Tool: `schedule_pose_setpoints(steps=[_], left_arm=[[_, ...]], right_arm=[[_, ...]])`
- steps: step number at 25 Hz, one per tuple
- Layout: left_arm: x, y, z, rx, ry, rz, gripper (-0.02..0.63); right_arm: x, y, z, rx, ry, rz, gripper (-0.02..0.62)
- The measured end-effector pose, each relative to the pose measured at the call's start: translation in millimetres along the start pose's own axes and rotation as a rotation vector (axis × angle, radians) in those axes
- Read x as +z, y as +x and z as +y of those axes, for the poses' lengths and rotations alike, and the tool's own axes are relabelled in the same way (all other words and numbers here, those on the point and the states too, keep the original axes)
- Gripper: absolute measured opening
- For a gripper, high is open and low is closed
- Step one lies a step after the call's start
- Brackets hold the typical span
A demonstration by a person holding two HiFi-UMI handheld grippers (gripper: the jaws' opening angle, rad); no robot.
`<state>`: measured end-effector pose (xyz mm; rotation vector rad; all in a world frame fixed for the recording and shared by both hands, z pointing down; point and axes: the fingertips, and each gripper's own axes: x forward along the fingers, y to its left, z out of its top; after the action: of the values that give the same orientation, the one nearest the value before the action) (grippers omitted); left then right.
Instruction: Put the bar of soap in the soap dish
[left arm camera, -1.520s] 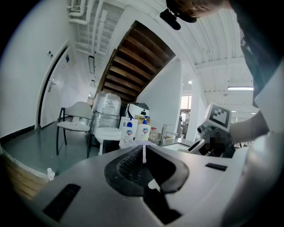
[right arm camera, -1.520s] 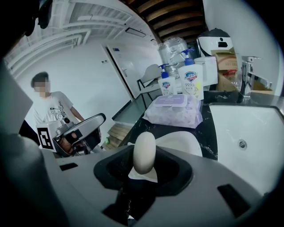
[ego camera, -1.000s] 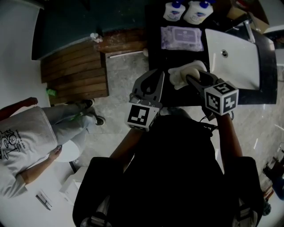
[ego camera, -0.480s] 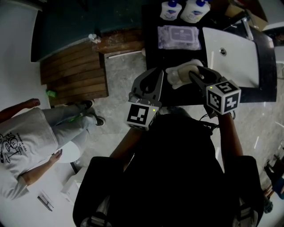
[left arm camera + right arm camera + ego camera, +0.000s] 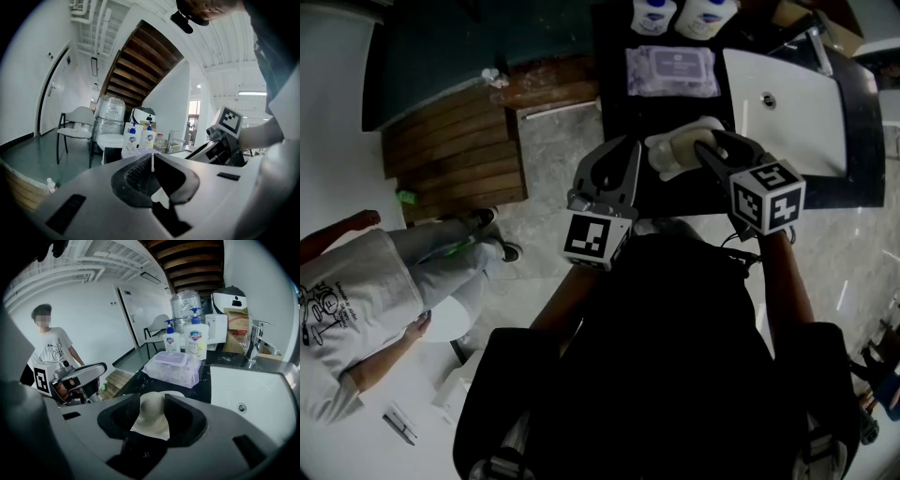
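Note:
A cream bar of soap (image 5: 692, 145) lies in a white soap dish (image 5: 664, 161) on the black counter's near edge. My right gripper (image 5: 710, 146) points down at it with one jaw on each side. In the right gripper view the soap (image 5: 152, 416) fills the gap of that gripper (image 5: 152, 401), and the dish rim (image 5: 177, 393) shows just behind. Its jaws have just been opening and stand wide, with the soap still between them. My left gripper (image 5: 628, 155) hovers left of the dish, off the counter's edge, shut on nothing (image 5: 152, 164).
Behind the dish lie a purple wipes pack (image 5: 672, 70) and two pump bottles (image 5: 703, 14). A white sink (image 5: 787, 103) with a faucet (image 5: 253, 341) is at the right. Wooden steps (image 5: 455, 150) and a standing person (image 5: 356, 291) are on the left.
The right gripper has shifted slightly left over the dish with the soap still between its jaws. The left gripper has stayed where it was. The head camera has tilted a little.

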<state>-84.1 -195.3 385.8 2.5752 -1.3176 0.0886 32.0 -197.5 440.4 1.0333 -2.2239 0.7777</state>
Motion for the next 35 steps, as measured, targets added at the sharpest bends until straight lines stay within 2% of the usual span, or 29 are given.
schedule_pose_setpoints(steps=[10, 35], left_arm=[[-5.7, -1.5, -0.6, 0.006, 0.006, 0.020, 0.006], [-3.5, -4.1, -12.2, 0.004, 0.020, 0.008, 0.006]], right_arm=[[-0.5, 0.4, -0.2, -0.013, -0.039, -0.001, 0.149], [-3.0, -9.4, -1.4, -0.011, -0.047, -0.019, 0.149]])
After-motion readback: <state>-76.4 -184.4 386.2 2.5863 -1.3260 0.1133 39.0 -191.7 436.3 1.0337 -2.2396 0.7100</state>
